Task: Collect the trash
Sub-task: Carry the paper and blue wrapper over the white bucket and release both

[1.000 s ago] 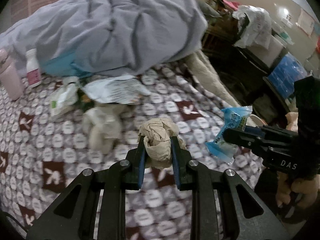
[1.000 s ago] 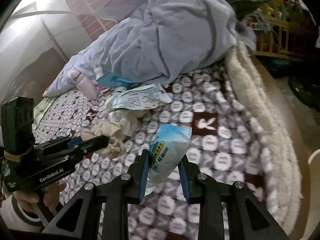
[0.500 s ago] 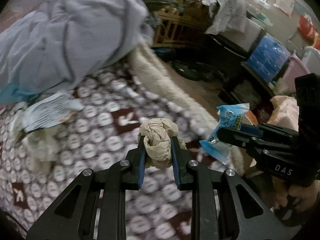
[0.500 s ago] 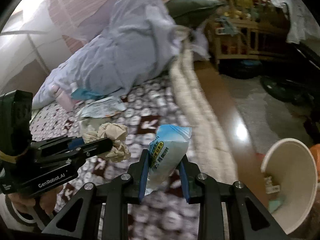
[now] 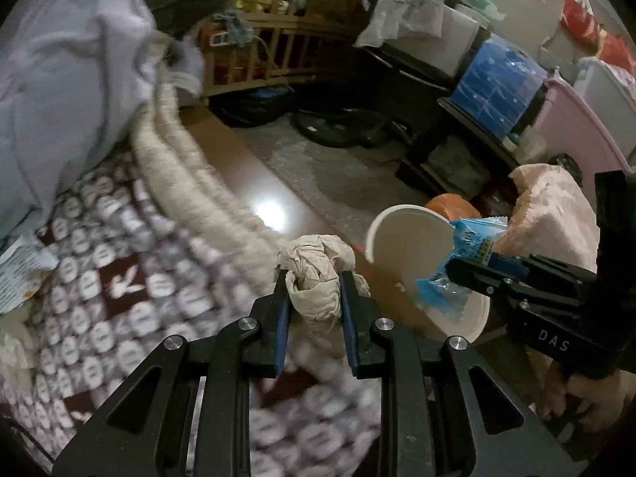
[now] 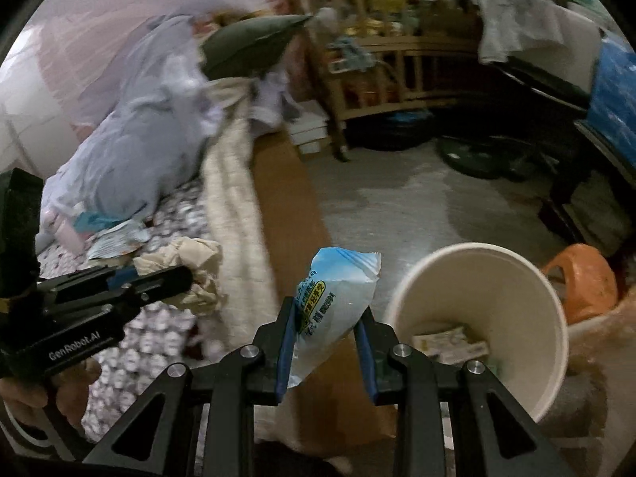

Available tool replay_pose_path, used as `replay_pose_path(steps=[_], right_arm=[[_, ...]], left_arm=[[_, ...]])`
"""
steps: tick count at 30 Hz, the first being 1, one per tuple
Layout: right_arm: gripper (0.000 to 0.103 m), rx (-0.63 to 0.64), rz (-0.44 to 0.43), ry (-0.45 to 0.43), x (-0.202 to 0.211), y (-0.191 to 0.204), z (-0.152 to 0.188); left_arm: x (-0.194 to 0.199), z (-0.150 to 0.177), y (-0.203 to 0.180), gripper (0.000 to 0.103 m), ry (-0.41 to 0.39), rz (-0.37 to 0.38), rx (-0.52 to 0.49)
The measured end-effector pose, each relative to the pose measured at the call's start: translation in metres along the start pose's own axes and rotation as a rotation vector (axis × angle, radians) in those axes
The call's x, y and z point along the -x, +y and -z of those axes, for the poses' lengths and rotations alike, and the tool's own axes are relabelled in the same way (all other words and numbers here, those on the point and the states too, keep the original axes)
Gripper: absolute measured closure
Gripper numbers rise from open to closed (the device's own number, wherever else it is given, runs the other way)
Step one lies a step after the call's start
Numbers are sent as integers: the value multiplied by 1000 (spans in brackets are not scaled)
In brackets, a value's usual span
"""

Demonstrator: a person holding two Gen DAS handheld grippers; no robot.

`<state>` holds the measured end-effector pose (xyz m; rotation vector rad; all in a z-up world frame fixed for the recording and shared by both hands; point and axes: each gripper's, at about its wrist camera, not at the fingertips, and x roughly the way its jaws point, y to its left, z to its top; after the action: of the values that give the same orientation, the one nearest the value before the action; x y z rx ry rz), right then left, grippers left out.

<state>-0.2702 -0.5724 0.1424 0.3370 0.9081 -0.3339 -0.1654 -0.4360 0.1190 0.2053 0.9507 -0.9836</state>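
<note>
Trash in both grips neared the bin (image 6: pixel 477 278): the left hand-held gripper (image 5: pixel 314 298) clenched a crumpled tissue (image 5: pixel 318 274), the right hand-held gripper (image 6: pixel 328 332) a blue wrapper (image 6: pixel 338 290), apparently for dropping in.

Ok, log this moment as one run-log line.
left tool: shut on crumpled paper | right tool: shut on blue wrapper | white bin: on floor, some trash inside | nothing dropped yet
</note>
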Motion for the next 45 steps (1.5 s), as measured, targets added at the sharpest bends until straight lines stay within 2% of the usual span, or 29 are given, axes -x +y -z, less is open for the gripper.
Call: replay_pose_path(steps=[8,14,31,34,36,37,38,42,45], right_arm=[[76,-81,101,10,6,-56,12],[76,-127,142,29,2,-84,19],[76,-195,177,70,-15,-118,31],[76,-207,187,74,-17,-123,32],[75,-219,199,78,-18,-127,33],[69,-228,205,79,-19,-129,33],[62,-245,210,76,-18,-131,33],[61,-267,199,79,-18,-131,34],[61,-263,185,86,-19,-126,33]], left_arm=[[-29,-15,-40,82,25,40,-59],[-52,-22,-66,82,53,83,-85],[-88,-27,-107,82,110,192,-106],[-91,-28,-108,74,114,211,-99],[-91,-28,-107,52,116,218,-94],[-90,-28,-106,48,112,223,-91],[-88,-27,-105,45,107,228,-88],[-81,-26,-100,45,99,217,-88],[-72,-25,-91,45,83,177,-76]])
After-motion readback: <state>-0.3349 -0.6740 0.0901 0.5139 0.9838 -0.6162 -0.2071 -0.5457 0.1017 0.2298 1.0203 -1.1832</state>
